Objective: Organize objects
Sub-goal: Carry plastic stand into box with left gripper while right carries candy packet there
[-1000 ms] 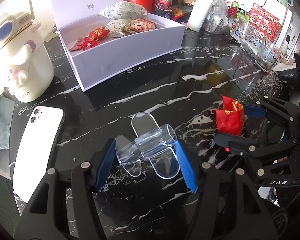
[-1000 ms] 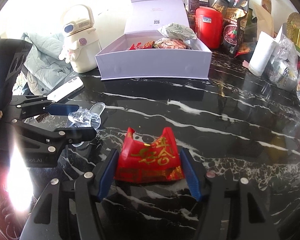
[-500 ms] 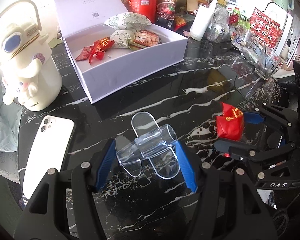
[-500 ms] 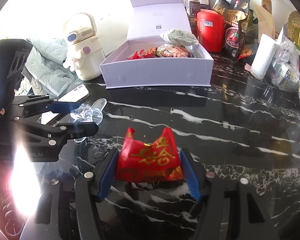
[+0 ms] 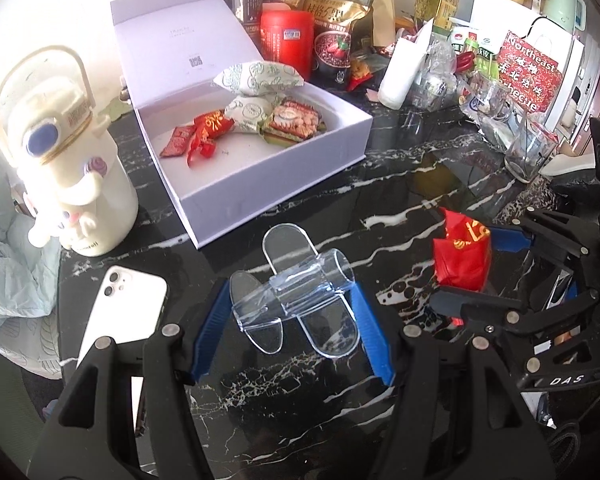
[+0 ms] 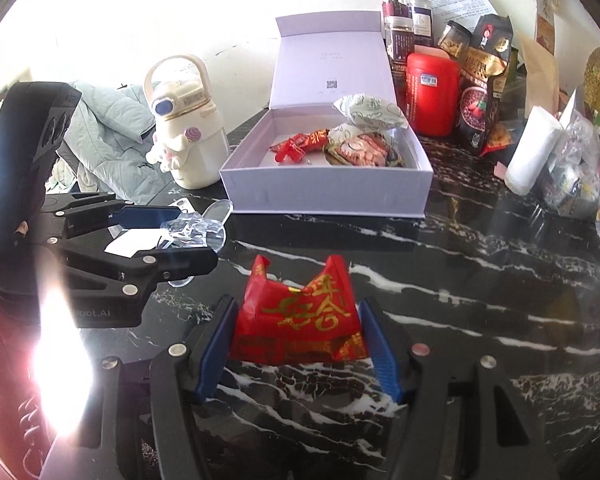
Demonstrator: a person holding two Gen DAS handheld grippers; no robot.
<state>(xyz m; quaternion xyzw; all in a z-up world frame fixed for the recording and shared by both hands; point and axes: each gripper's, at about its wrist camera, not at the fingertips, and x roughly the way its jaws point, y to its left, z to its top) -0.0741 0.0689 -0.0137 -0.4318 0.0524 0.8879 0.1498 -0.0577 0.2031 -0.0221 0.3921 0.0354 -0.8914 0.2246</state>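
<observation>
Black marble tabletop (image 5: 400, 184) is carrying a lavender gift box (image 5: 276, 184) of snacks, lid open, presumably the destination. Left gripper (image 5: 292, 316) is clamping a clear acrylic stand (image 5: 296, 296); right gripper (image 6: 300, 340) is pinching a red snack packet (image 6: 300, 316), both lifted near it.

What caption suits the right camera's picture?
Right gripper clutching red snack packet, facing open white box.

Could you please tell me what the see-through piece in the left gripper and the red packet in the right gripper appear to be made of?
The clear slipper-shaped piece looks like hard glossy acrylic or similar plastic: the marble veining shows through it and its edges stay crisp. The red gold-printed packet looks like thin plastic or foil film, shiny, with creases and crimped ends.
</observation>
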